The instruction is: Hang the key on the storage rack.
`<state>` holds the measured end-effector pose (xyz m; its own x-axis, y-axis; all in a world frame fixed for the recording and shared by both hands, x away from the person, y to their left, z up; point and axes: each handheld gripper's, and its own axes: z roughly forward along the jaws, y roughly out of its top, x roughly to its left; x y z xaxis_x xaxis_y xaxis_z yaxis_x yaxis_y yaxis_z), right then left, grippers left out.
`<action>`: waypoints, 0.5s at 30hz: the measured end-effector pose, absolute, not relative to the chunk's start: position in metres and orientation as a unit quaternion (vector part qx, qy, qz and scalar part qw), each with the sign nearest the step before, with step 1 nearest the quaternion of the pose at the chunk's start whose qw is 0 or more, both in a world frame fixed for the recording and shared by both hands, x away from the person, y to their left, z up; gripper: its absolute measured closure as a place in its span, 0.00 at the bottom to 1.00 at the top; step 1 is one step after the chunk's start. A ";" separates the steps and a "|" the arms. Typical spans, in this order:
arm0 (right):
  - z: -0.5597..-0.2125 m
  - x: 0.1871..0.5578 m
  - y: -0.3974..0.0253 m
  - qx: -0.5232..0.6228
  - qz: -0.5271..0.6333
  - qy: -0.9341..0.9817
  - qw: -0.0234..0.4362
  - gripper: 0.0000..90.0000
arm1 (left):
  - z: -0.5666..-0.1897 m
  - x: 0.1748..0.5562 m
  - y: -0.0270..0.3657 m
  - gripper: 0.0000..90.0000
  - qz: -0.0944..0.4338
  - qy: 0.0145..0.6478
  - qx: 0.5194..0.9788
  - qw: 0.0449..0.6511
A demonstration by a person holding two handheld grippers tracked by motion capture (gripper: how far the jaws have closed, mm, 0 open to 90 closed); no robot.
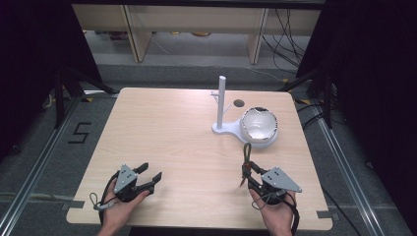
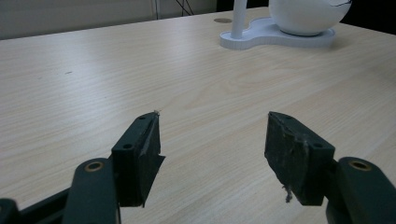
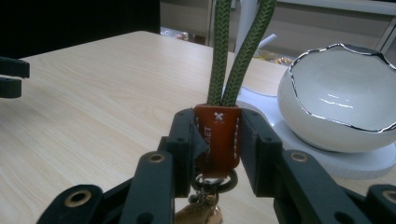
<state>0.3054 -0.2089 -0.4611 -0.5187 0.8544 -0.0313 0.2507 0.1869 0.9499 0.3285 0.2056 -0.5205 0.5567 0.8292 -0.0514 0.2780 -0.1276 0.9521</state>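
A keychain with a green cord loop [image 3: 236,51] and a red leather tab [image 3: 217,135] sits between the jaws of my right gripper [image 3: 217,140], which is shut on the tab. In the high view that right gripper [image 1: 247,170] is at the front right of the table with the green loop [image 1: 247,151] standing up from it. A white stand with a thin upright post [image 1: 221,103] and a white egg-shaped bowl [image 1: 258,125] stands beyond it. My left gripper [image 1: 149,172] rests at the front left, open, with bare table between its jaws [image 2: 212,140].
The light wooden table [image 1: 167,132] has a small round hole [image 1: 239,103] near the post. Black frames and cables flank the table on both sides. Wooden furniture legs stand on the floor behind it.
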 end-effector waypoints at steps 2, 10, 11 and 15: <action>-0.460 0.306 -0.209 0.386 0.505 0.710 0.304 0.76 | -0.519 0.327 0.205 0.39 0.259 0.395 0.705 0.529; -0.452 0.305 -0.205 0.387 0.518 0.699 0.305 0.76 | -0.510 0.324 0.201 0.40 0.252 0.388 0.702 0.541; -0.451 0.305 -0.205 0.383 0.514 0.701 0.312 0.76 | -0.510 0.324 0.201 0.40 0.252 0.388 0.702 0.541; -0.448 0.306 -0.202 0.382 0.523 0.695 0.310 0.76 | -0.504 0.324 0.200 0.40 0.252 0.382 0.696 0.553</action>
<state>0.3065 -0.2019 -0.4484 -0.5152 0.8565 -0.0310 0.2071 0.1595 0.9652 0.3239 0.1996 -0.5037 0.5809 0.8108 -0.0718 0.2540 -0.0968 0.9623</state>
